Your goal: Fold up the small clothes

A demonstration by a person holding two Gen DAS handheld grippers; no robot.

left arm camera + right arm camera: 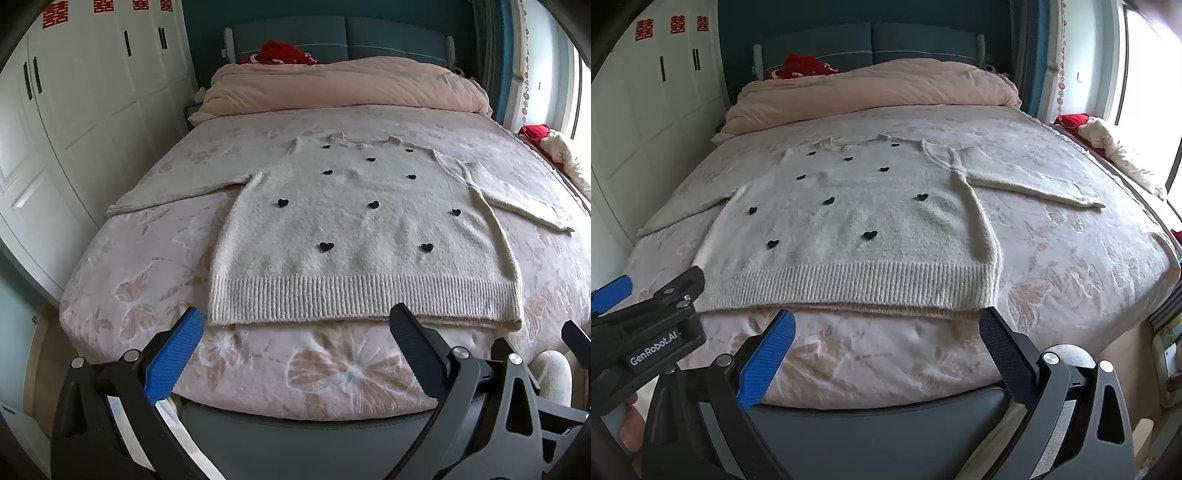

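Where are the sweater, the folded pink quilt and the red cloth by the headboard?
Sweater (354,229): left wrist view, middle of its front.
Pink quilt (343,86): left wrist view, its top.
Red cloth (801,66): right wrist view, its middle.

Heart-dotted sweater (849,229) flat on bed (1071,266), sleeves outspread

Before me: floral pink bedspread (332,373), rolled pink duvet (343,86) at teal headboard (399,40), white wardrobe (85,110) at left, red cloth (284,55) behind duvet.
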